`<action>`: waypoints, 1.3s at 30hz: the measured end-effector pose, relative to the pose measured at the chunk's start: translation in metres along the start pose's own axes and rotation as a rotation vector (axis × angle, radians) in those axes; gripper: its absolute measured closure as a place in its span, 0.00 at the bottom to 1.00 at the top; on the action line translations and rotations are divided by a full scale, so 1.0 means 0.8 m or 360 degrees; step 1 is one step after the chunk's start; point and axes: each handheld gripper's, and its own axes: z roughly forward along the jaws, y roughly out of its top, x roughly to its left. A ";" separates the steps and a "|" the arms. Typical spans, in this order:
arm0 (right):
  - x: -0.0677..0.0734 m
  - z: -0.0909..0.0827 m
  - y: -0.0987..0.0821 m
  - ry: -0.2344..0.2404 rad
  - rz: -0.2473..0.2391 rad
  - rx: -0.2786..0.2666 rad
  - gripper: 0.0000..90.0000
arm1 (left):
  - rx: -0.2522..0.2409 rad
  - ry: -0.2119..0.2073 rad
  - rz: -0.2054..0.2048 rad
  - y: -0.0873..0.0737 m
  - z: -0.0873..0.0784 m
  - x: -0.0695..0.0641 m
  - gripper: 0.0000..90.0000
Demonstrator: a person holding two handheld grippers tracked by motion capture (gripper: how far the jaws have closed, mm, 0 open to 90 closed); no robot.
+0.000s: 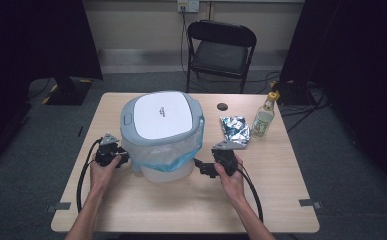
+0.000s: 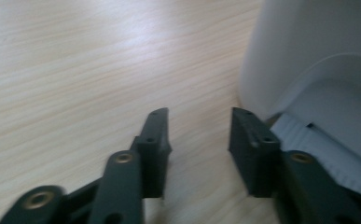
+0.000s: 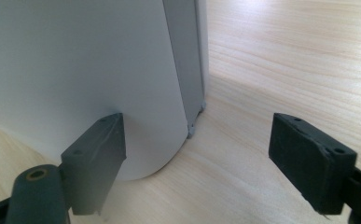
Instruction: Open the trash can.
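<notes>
Dark room, curtains at both sides, black folding chair (image 1: 221, 49) behind a light wooden table (image 1: 146, 200). White bin (image 1: 162, 134) sits mid-table, grey rim, white lid shut, blue liner bag (image 1: 181, 155) hanging out under the rim. Left tongs (image 1: 112, 156) low at the bin's left side, near its base. In the left gripper view (image 2: 199, 140) the jaws stand part-spread over bare table, nothing between them, bin wall just beside one jaw. Right tongs (image 1: 203, 167) at the bin's right side, jaws spread wide; in the right gripper view (image 3: 197, 158) one jaw sits against or just in front of the bin wall, can't tell if touching. Foil pouch (image 1: 235, 130) and glass bottle (image 1: 263, 117) lie right of the bin, apart from it.
</notes>
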 end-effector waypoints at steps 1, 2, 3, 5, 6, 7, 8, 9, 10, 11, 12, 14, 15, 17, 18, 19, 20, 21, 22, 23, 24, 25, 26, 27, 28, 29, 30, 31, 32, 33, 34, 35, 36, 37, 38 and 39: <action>-0.001 0.000 -0.001 0.0004 0.0004 -0.0003 0.20 | -0.0012 0.0003 0.0017 0.001 0.000 -0.001 0.67; -0.001 0.000 -0.001 0.0005 0.0006 -0.0009 0.20 | -0.0025 -0.0003 0.0017 0.002 -0.001 -0.001 0.68; -0.001 0.000 -0.002 0.0004 0.0006 -0.0013 0.20 | -0.0036 -0.0024 0.0015 0.002 -0.002 -0.002 0.71; 0.000 0.000 -0.002 -0.0005 0.0013 -0.0017 0.19 | -0.0024 -0.0030 0.0032 0.002 -0.002 -0.004 0.77; 0.000 0.000 -0.002 -0.0005 0.0013 -0.0017 0.19 | -0.0006 -0.0033 0.0052 0.001 -0.001 -0.006 0.77; -0.001 0.000 -0.003 -0.0014 0.0023 -0.0020 0.20 | 0.0009 -0.0039 0.0058 -0.001 -0.001 -0.008 0.79; -0.001 0.000 -0.003 -0.0024 0.0034 -0.0027 0.20 | 0.0000 -0.0055 0.0046 -0.002 -0.002 -0.008 0.80; -0.003 0.001 -0.002 -0.0042 0.0040 -0.0038 0.22 | -0.0002 -0.0074 0.0042 -0.003 -0.003 -0.008 0.80; -0.004 0.001 -0.002 -0.0051 0.0044 -0.0041 0.23 | -0.0009 -0.0080 0.0054 -0.005 -0.006 -0.013 0.80; -0.004 0.001 -0.002 -0.0051 0.0044 -0.0041 0.23 | -0.0009 -0.0080 0.0054 -0.005 -0.006 -0.013 0.80; -0.004 0.001 -0.001 -0.0058 0.0043 -0.0045 0.25 | -0.0026 -0.0097 0.0046 -0.006 -0.007 -0.015 0.80; -0.005 0.001 0.000 -0.0089 0.0053 -0.0049 0.28 | -0.0032 -0.0153 0.0024 -0.011 -0.010 -0.019 0.80; -0.007 0.003 0.003 -0.0121 0.0051 -0.0060 0.30 | -0.0029 -0.0131 0.0047 -0.016 -0.012 -0.028 0.80; -0.007 0.004 0.004 -0.0125 0.0059 -0.0054 0.31 | -0.0038 -0.0138 0.0030 -0.019 -0.014 -0.030 0.81; -0.010 0.006 0.006 -0.0142 0.0056 -0.0066 0.31 | -0.0054 -0.0152 0.0011 -0.023 -0.016 -0.032 0.81; -0.012 0.008 0.007 -0.0146 0.0057 -0.0077 0.32 | -0.0066 -0.0170 -0.0017 -0.027 -0.019 -0.034 0.81; -0.012 0.008 0.007 -0.0146 0.0057 -0.0077 0.32 | -0.0069 -0.0169 -0.0002 -0.030 -0.022 -0.037 0.81; -0.014 0.009 0.007 -0.0142 0.0063 -0.0083 0.32 | -0.0069 -0.0173 -0.0003 -0.032 -0.024 -0.040 0.80; -0.016 0.010 0.007 -0.0144 0.0069 -0.0089 0.32 | -0.0061 -0.0177 0.0014 -0.032 -0.027 -0.044 0.81; -0.020 0.014 0.008 -0.0162 0.0080 -0.0103 0.32 | -0.0044 -0.0193 0.0035 -0.033 -0.031 -0.050 0.81; -0.020 0.014 0.008 -0.0162 0.0080 -0.0103 0.32 | -0.0044 -0.0193 0.0035 -0.033 -0.031 -0.050 0.80; -0.021 0.015 0.010 -0.0183 0.0075 -0.0101 0.34 | -0.0036 -0.0217 0.0049 -0.034 -0.036 -0.056 0.80; -0.021 0.015 0.010 -0.0183 0.0075 -0.0101 0.34 | -0.0036 -0.0217 0.0049 -0.034 -0.036 -0.056 0.80; -0.022 0.016 0.012 -0.0200 0.0067 -0.0098 0.35 | -0.0034 -0.0237 0.0052 -0.035 -0.037 -0.060 0.80; -0.022 0.018 0.015 -0.0217 0.0064 -0.0095 0.37 | -0.0025 -0.0254 0.0067 -0.036 -0.039 -0.062 0.80; -0.023 0.019 0.017 -0.0225 0.0059 -0.0094 0.39 | -0.0020 -0.0277 0.0069 -0.036 -0.040 -0.065 0.79; -0.024 0.021 0.019 -0.0244 0.0056 -0.0098 0.40 | -0.0011 -0.0298 0.0077 -0.037 -0.041 -0.068 0.79; -0.024 0.023 0.021 -0.0262 0.0055 -0.0098 0.41 | -0.0004 -0.0318 0.0089 -0.037 -0.042 -0.071 0.78; -0.025 0.025 0.023 -0.0271 0.0049 -0.0102 0.42 | -0.0002 -0.0344 0.0100 -0.037 -0.043 -0.073 0.77; -0.026 0.027 0.024 -0.0276 0.0054 -0.0102 0.43 | 0.0004 -0.0356 0.0107 -0.037 -0.044 -0.075 0.76; -0.028 0.028 0.025 -0.0274 0.0056 -0.0102 0.41 | 0.0011 -0.0347 0.0108 -0.037 -0.044 -0.074 0.72; -0.029 0.028 0.026 -0.0273 0.0063 -0.0097 0.40 | 0.0012 -0.0320 0.0092 -0.037 -0.044 -0.073 0.66; -0.028 0.025 0.024 -0.0255 0.0059 -0.0097 0.39 | 0.0006 -0.0321 0.0056 -0.037 -0.043 -0.069 0.56; -0.028 0.022 0.023 -0.0251 0.0044 -0.0094 0.36 | -0.0026 -0.0254 0.0009 -0.036 -0.042 -0.061 0.56; -0.028 0.022 0.023 -0.0251 0.0044 -0.0094 0.36 | -0.0026 -0.0254 0.0009 -0.036 -0.042 -0.061 0.56; -0.028 0.019 0.021 -0.0240 0.0036 -0.0093 0.32 | -0.0046 -0.0227 -0.0018 -0.035 -0.042 -0.056 0.56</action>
